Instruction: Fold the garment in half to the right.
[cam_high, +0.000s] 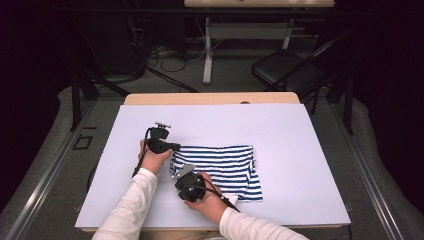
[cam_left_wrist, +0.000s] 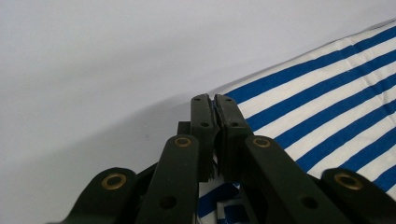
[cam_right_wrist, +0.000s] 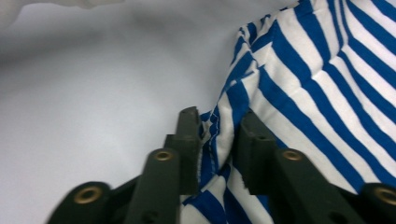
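- The left tongs (cam_left_wrist: 215, 105) are pinched tight on the shirt (cam_high: 220, 167), its edge nipped between the pads at the far left corner.
- The right tongs (cam_right_wrist: 219, 135) stand part open at the near left edge; a fold of striped cloth bunches between them, one pad against it, the other a little apart.
- The shirt, blue and white stripes, lies folded flat on the counter (cam_high: 300, 130), right of both hands.
- White sleeves come in from the near edge.
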